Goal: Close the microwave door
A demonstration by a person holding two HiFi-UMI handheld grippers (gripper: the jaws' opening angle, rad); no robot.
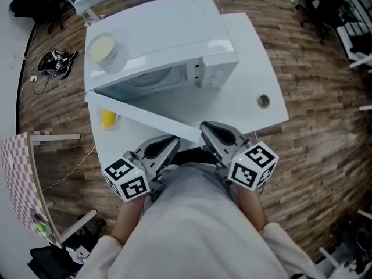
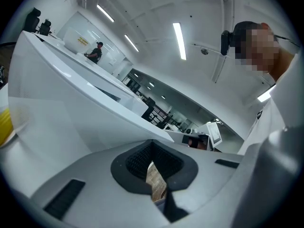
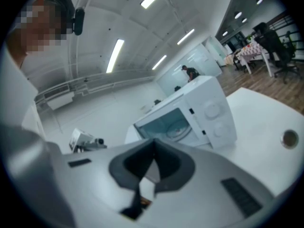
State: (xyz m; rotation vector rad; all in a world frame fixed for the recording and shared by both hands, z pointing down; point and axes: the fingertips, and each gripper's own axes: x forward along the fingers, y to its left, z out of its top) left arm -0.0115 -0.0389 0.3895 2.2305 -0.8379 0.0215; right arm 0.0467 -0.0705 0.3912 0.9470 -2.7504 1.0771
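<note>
Microwave (image 1: 163, 34): white, on a white table (image 1: 256, 68), towards its back left; the open cavity faces the person, with the control panel and two knobs at the right of the front
Door (image 1: 145, 118): swung out wide from a hinge at the microwave's left; its long top edge runs on a slant from back left to near right, and the free end points at the grippers
Edges: the door's free end is just beside both grippers' tips; no view shows whether they touch
Wedge: a yellow cup (image 1: 108, 118) stands on the table between the open door and the oven front
Open room: bare tabletop lies right of the microwave, out to a round cable hole (image 1: 263, 101) near the right edge, with wooden floor (image 1: 314, 86) beyond
On top: a pale round dish (image 1: 102, 47) sits at the left of the roof
Left gripper (image 1: 173, 139): jaws drawn together, holding nothing
Right gripper (image 1: 204, 127): jaws likewise together and empty, pointing towards the cavity and its turntable (image 3: 175, 129)
Writing: only black-and-white square markers on the grippers' cubes (image 1: 127, 179); anything on the panel is too small to read
</note>
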